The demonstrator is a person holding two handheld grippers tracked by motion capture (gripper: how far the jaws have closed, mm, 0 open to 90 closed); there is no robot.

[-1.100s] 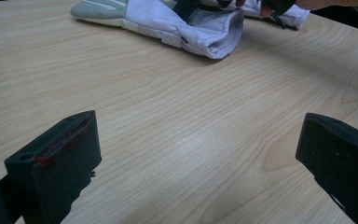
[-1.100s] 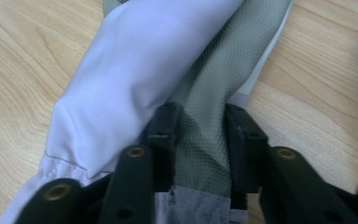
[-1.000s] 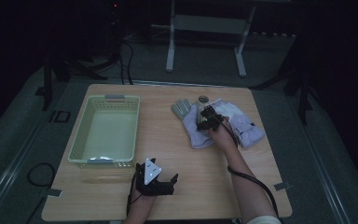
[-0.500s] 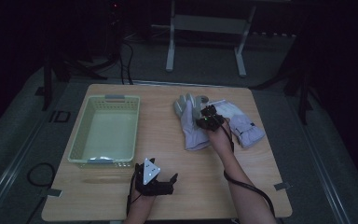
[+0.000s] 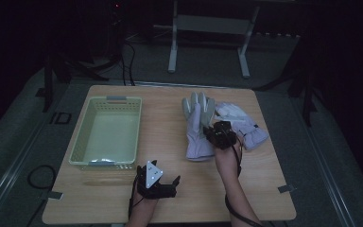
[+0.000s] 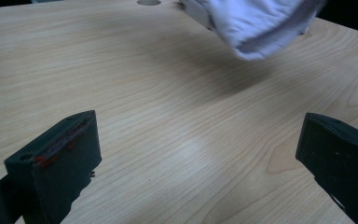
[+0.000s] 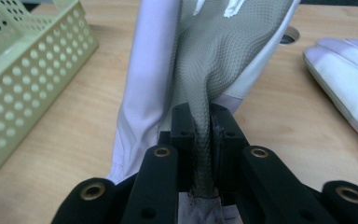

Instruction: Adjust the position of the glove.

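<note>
Your wooden surface (image 5: 170, 198) carries one pale green basket (image 5: 106, 132) at the left and two white gloves at the right. Your right gripper (image 7: 200, 140) is clamped on the grey dotted palm of the nearer glove (image 5: 198, 127). It partly overlaps the second glove (image 5: 243, 125). Your left gripper (image 5: 163, 182) rests near you, jaws wide apart, holding nothing.

I see a dim room: my wooden table (image 5: 123, 201) sits on grey floor (image 5: 23, 142). At twelve o'clock stands a metal frame (image 5: 208, 23); cables (image 5: 127, 56) trail at eleven.
</note>
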